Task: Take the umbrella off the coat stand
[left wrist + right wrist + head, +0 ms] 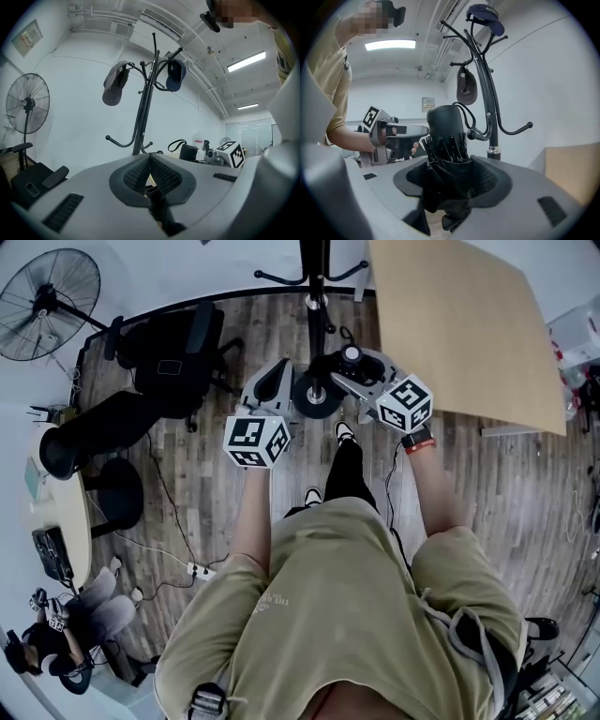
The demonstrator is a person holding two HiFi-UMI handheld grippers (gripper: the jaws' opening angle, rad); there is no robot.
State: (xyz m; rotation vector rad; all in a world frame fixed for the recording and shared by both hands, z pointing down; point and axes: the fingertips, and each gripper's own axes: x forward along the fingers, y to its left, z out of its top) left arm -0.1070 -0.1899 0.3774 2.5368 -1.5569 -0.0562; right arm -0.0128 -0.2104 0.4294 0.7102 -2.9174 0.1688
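**Right gripper holds the folded umbrella by the coat stand**

The right gripper (450,176) is clamped on a black folded umbrella (445,124). Its two pads press on the bunched cloth from either side. The handle end and the ring of rib tips stand up above the jaws, and loose cloth hangs below them.

The umbrella is just in front of the pole of the coat stand (490,108). Its strap (468,117) curves down close to the knob of a low hook (474,134). It is not clear whether the strap lies round that hook or is free of it.

The left gripper (150,157) is level and faces the stand. Its jaws are pressed together at the tips with nothing between them. In the head view it sits just to the left of the umbrella, with the right gripper on the other side.

A grey cap (115,86) and a dark blue cap (175,75) hang on upper arms of the stand. A standing fan (26,105) is off to the left near a black office chair (173,352). A pale wooden counter (459,315) lies to the right of the stand. The floor (506,493) is of wood planks.
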